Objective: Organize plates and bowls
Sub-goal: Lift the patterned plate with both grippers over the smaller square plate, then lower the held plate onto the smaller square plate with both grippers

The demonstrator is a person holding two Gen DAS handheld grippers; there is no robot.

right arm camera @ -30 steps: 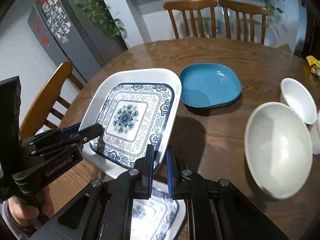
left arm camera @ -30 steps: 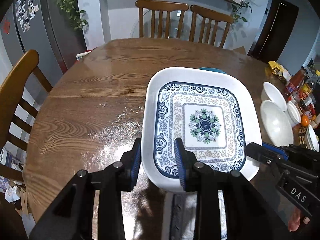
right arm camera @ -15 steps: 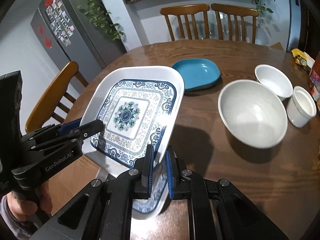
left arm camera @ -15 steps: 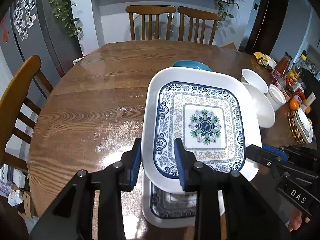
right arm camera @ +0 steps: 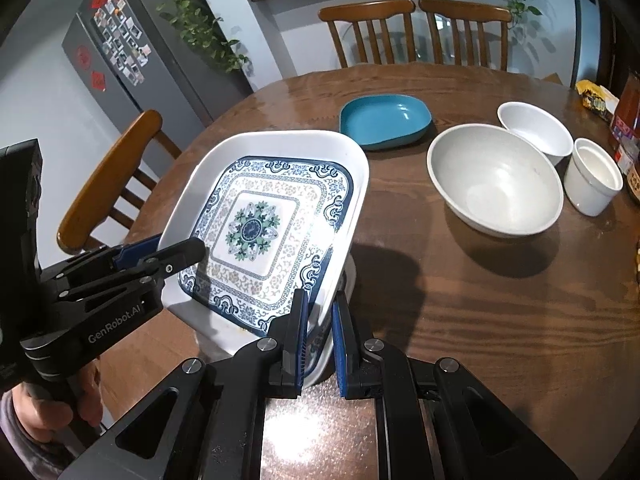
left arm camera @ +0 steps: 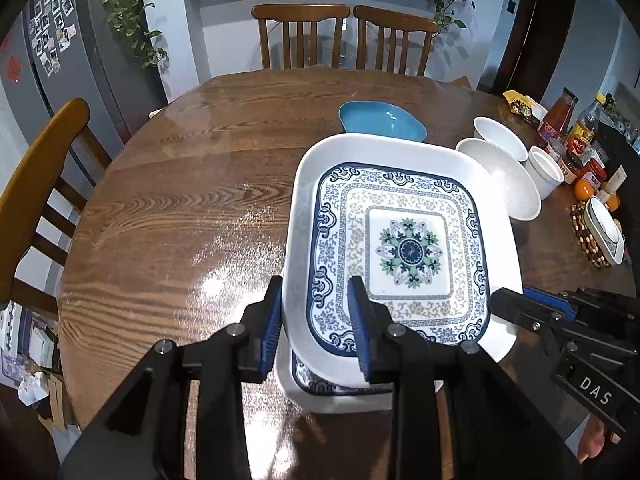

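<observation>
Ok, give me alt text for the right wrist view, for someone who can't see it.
Both grippers, left gripper and right gripper, hold a patterned square plate tilted above a matching plate on the wooden table. Beyond sit a blue dish and white bowls.

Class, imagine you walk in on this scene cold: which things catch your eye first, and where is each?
First comes the patterned square plate, held above the wooden table by the left tongs and right tongs, one at each near corner. A matching plate lies on the table right under it. Beyond sit a teal dish and, further right, a large white bowl.
</observation>
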